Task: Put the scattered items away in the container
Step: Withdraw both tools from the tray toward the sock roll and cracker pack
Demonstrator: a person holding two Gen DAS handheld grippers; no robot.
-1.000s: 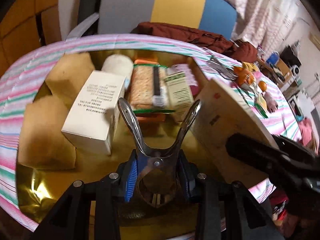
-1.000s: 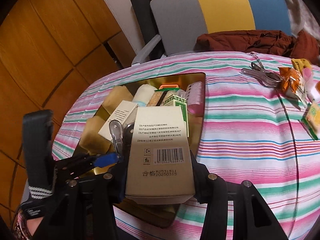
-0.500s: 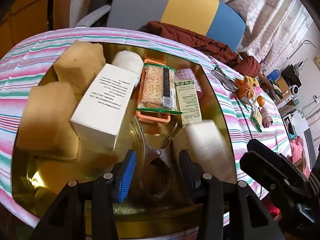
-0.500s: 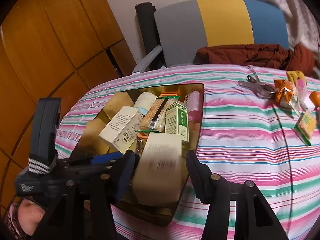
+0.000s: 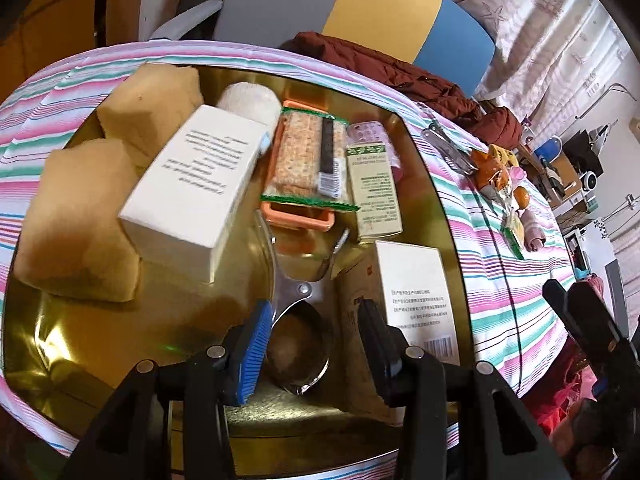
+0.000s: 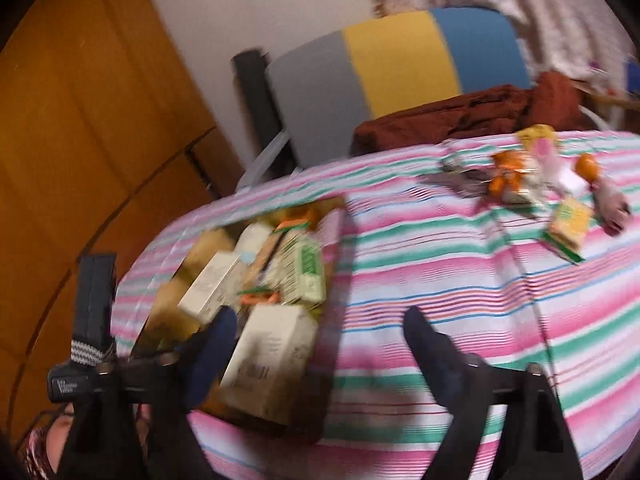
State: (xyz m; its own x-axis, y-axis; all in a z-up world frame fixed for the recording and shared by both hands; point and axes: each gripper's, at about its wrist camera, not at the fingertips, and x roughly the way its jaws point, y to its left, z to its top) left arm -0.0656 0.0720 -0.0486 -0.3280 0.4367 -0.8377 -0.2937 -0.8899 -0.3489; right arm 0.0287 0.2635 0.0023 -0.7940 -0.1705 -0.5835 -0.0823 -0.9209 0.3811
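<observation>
A gold tray [image 5: 448, 240] on the striped cloth holds sponges, boxes, a cracker pack and a roll. A metal clamp [image 5: 298, 304] lies on the tray floor between the fingers of my left gripper [image 5: 312, 344], which is open and apart from it. A beige box [image 5: 416, 292] lies in the tray's near right corner; it also shows in the blurred right wrist view [image 6: 272, 356]. My right gripper [image 6: 320, 356] is open and empty above the tray's right edge. Scattered items [image 6: 532, 184] lie on the cloth at the far right.
A second metal clamp [image 5: 448, 144] and snack packs [image 5: 500, 172] lie on the cloth beyond the tray. A chair [image 6: 400, 76] with a brown garment [image 6: 460, 116] stands behind the table. A wooden wall [image 6: 80, 120] is on the left.
My left gripper opened and let the metal clamp down into the tray. My right gripper opened, left the beige box in the tray and pulled back to the right.
</observation>
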